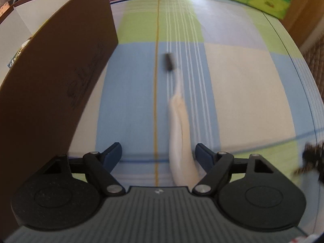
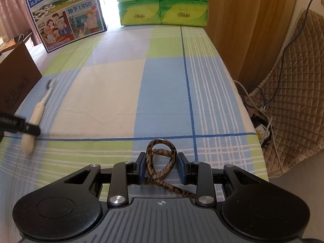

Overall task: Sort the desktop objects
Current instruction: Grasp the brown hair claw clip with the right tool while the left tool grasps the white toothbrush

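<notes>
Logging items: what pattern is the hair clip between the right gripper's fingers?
Brown-and-black leopard mottling on the hair clip; right wrist view.

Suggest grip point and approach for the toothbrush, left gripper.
Grip the thick cream handle of the toothbrush, not the thin neck or dark bristle head. It lies flat, lengthwise between the open left gripper fingers, nearer the right one, so descend from above and close across its width.
</notes>
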Tool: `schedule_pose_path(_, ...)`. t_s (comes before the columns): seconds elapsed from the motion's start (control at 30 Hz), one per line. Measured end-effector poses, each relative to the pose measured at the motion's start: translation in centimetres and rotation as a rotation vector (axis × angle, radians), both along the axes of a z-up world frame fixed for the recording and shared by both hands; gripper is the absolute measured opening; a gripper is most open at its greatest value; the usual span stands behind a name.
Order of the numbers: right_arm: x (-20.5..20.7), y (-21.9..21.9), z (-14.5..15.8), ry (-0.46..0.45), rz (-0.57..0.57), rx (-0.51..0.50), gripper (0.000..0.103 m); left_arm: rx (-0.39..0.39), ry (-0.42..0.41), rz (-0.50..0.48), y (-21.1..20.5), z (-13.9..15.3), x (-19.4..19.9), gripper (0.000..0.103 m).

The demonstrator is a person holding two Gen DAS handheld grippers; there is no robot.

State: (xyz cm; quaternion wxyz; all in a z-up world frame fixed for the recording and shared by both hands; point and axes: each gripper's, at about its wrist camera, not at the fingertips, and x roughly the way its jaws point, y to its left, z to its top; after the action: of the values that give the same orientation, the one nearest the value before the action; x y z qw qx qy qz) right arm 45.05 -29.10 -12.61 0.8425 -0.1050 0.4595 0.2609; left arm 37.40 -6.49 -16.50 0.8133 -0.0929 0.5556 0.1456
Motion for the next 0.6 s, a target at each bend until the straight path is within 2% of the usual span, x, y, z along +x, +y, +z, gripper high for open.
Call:
schedule_pose_path(0.03, -0.1, 0.0, 0.0, -0.002, 0.002, 0.001, 0.029, 0.000, 0.001, -0.010, 0.1, -0.2, -0.4, 0.072)
schedule_pose_path(0.17, -0.2, 0.0, -0.1, -0.005, 0.003, -0.001, 0.029, 0.021, -0.020, -0.049, 0.2, -0.2, -0.8, 0.071)
schedule_pose_path(0.27, -0.1, 0.1, -0.1, 0.002, 0.002, -0.004, 0.029, 0.057, -0.055, -0.121, -0.5, 0.2, -0.1, 0.068)
schedule_pose_path(0.4, 0.0, 0.0, 0.0, 0.008, -0.001, -0.003, 0.029, 0.101, -0.084, -0.200, -1.2, 0.2, 1.4, 0.068)
schedule_pose_path(0.5, 0.0, 0.1, 0.0, 0.002, 0.005, -0.004, 0.029, 0.086, -0.101, -0.229, -1.4, 0.2, 2.4, 0.068)
schedule_pose_path(0.57, -0.2, 0.0, 0.0, -0.002, 0.015, -0.004, 0.029, 0.059, -0.108, -0.240, -1.4, 0.4, 3.0, 0.061)
schedule_pose_path(0.6, -0.3, -0.1, -0.1, -0.002, 0.015, 0.002, 0.029, 0.042, -0.113, -0.250, -1.5, 0.4, 3.1, 0.051)
